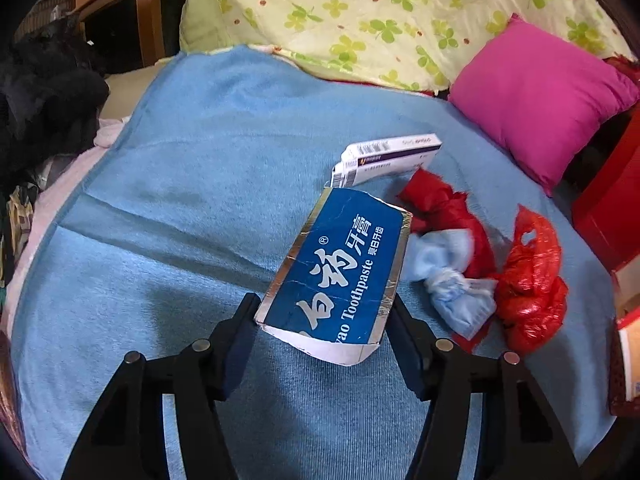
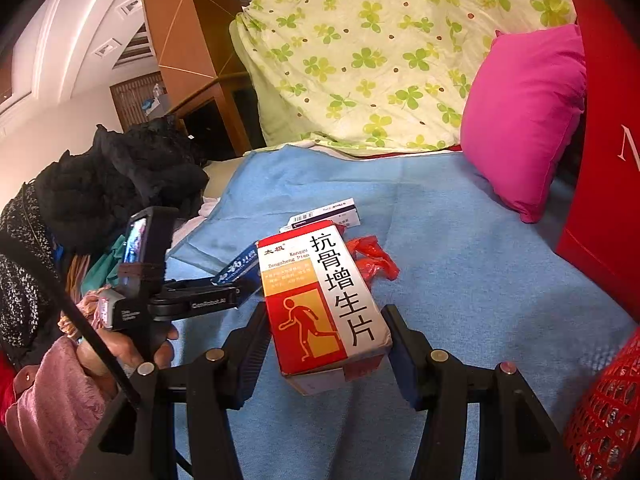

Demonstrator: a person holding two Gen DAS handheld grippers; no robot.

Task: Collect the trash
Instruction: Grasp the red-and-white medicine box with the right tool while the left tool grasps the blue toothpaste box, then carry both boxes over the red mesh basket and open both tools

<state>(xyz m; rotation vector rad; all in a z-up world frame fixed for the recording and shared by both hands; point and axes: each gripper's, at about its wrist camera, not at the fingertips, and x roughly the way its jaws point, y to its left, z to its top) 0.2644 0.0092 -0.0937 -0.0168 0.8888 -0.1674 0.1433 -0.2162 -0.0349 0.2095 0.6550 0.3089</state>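
Observation:
A blue toothpaste box [image 1: 344, 264] with silver edges is tilted up off the blue blanket [image 1: 180, 208]; my left gripper [image 1: 324, 312] is shut on its near end, a pad against each side. From the right wrist view the same box [image 2: 236, 266] pokes out of that gripper [image 2: 240, 284], held by a person's hand [image 2: 120, 352]. My right gripper [image 2: 326, 320] is shut on a red, orange and white medicine box [image 2: 320, 300], lifted above the blanket. Beyond lie a white and purple carton [image 1: 390, 158], a crumpled red plastic bag [image 1: 528, 280] and a light blue wad [image 1: 452, 276].
A pink pillow [image 1: 540, 100] and a clover-print quilt [image 1: 380, 12] lie at the bed's far side. A tall red paper bag [image 2: 608, 160] and a red mesh basket [image 2: 608, 412] stand at the right. Dark clothes [image 1: 44, 92] are heaped at the left edge.

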